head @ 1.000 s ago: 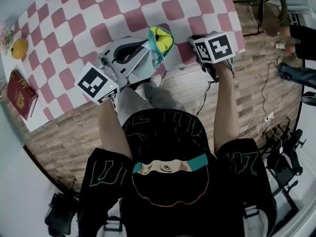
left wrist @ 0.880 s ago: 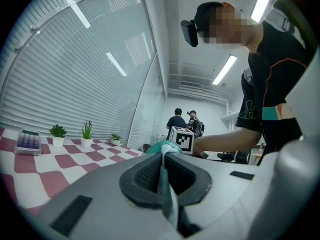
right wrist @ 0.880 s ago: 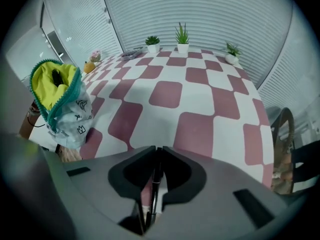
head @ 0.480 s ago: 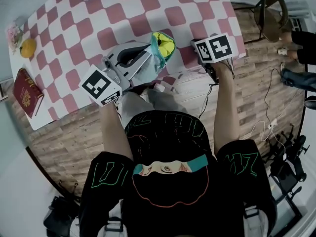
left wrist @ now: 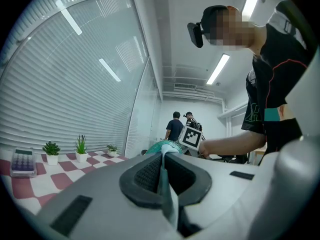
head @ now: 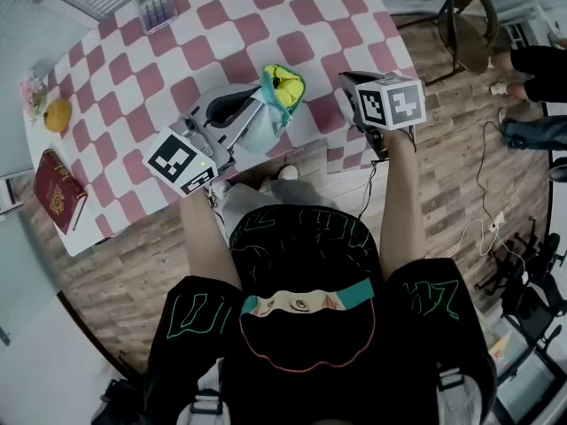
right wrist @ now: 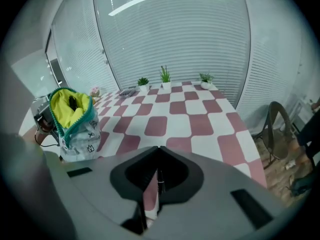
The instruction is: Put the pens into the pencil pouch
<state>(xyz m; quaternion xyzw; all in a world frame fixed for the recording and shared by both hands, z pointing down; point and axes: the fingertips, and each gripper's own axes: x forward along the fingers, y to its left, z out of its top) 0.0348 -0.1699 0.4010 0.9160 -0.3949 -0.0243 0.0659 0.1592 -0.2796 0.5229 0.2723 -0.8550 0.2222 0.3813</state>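
Left gripper on soft, teal-zippered fabric pouch (yellow lining, gaping mouth).

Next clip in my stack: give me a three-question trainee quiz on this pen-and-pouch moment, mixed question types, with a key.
1. Multiple choice: the left gripper is A) open and empty, B) shut on the rim of the pale fabric pouch with the teal zipper, C) shut on nothing.
2. True or false: the pouch is zipped closed.
3. Short answer: what stands between the jaws of the right gripper?
Key: 1 B. 2 False: its mouth gapes and the yellow lining shows. 3 A thin dark pen; the jaws have just been closing and now pinch it.
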